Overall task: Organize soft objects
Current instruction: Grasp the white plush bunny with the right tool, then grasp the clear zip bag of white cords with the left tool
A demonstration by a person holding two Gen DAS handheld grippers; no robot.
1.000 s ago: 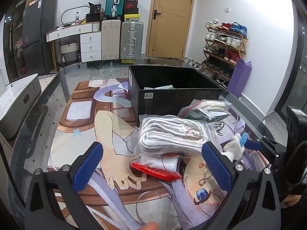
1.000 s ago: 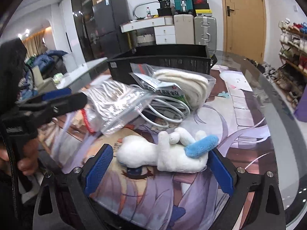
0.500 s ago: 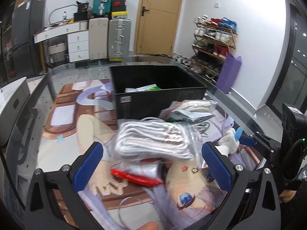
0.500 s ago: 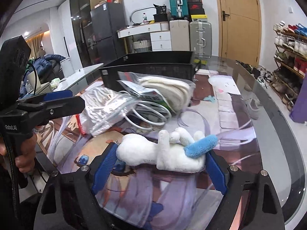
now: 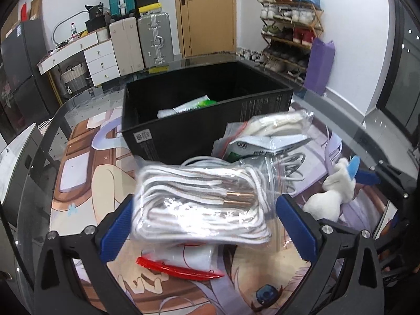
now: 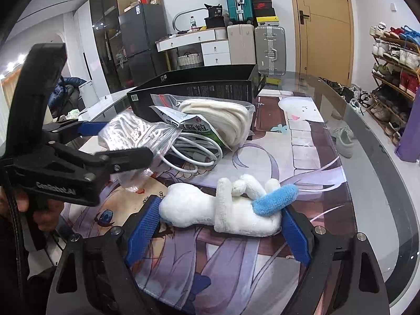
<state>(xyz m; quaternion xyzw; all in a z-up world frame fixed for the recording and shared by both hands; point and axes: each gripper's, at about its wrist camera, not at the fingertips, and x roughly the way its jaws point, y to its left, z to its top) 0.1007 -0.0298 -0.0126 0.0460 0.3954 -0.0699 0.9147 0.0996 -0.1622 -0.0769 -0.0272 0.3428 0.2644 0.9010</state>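
Our left tool (image 5: 204,225) holds the bag of white cord (image 5: 202,204) just above the counter (image 5: 78,183); our right tool (image 6: 218,225) closes around the plush toy (image 6: 223,215). We should lift both clear, then lower them into the far black box (image 5: 204,115).

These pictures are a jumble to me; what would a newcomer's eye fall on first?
Probably the clear bag of white cord, sitting between the blue-padded fingers of the left gripper in front of the black box. Next, the white plush toy with a blue tuft lies on the printed mat, framed by the right gripper. Both sit on a glass table.
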